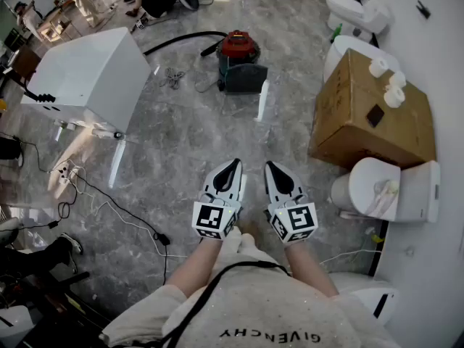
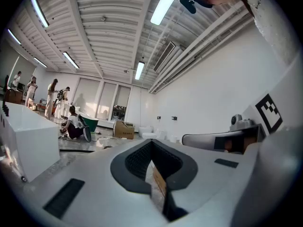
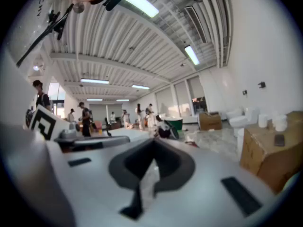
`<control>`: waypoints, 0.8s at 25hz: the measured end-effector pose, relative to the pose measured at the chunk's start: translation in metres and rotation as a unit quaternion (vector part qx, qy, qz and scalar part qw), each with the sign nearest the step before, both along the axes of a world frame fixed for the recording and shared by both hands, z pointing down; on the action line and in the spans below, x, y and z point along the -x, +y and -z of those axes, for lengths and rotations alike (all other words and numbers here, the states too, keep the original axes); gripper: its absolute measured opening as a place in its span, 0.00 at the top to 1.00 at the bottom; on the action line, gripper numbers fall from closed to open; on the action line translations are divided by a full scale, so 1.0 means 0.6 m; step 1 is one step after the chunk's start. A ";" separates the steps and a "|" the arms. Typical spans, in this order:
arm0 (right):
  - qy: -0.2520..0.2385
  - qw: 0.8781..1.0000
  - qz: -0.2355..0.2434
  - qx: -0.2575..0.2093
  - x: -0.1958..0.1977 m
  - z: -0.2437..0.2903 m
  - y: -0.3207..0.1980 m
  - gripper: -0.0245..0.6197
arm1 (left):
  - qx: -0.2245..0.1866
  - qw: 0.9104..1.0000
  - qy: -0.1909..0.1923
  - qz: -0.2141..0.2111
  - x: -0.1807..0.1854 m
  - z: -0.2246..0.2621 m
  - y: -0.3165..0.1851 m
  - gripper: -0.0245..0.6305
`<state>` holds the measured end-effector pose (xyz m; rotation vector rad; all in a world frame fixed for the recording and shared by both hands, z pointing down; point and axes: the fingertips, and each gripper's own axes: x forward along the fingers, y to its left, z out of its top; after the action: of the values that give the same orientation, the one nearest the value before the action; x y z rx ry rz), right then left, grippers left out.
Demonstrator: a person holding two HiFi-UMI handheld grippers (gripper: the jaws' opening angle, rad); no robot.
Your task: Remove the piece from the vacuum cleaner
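The vacuum cleaner (image 1: 239,60), with a red top and a dark body, stands on the grey marble floor far ahead of me. Its black hose (image 1: 181,40) runs off to the left. A pale tube (image 1: 262,101) lies on the floor just right of it. My left gripper (image 1: 233,165) and right gripper (image 1: 270,167) are held side by side in front of my body, well short of the vacuum. Both are shut with nothing between the jaws, as the left gripper view (image 2: 152,143) and the right gripper view (image 3: 153,144) also show.
A big white box (image 1: 87,71) stands at the left. At the right are a cardboard box (image 1: 362,122) with paper rolls (image 1: 388,82) on it and white toilets (image 1: 384,191). Cables (image 1: 109,209) trail over the floor at my left. People work at the far end.
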<state>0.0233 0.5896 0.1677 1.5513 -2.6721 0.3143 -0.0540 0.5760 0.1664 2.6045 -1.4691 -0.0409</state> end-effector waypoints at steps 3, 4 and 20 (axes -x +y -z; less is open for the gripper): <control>0.001 1.000 0.001 0.000 -0.002 0.000 -0.003 0.94 | -0.004 1.000 -0.002 0.001 -0.004 0.002 -0.004 0.93; 0.001 1.000 0.002 -0.001 -0.002 0.001 -0.004 0.94 | -0.005 1.000 -0.003 0.000 -0.005 0.000 -0.004 0.93; -0.001 1.000 0.000 -0.017 -0.035 0.007 -0.020 0.94 | -0.019 1.000 -0.003 0.010 -0.021 0.000 -0.027 0.93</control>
<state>0.0442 0.5774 0.1633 1.5602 -2.6941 0.2719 -0.0413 0.5598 0.1662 2.6216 -1.5116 -0.0651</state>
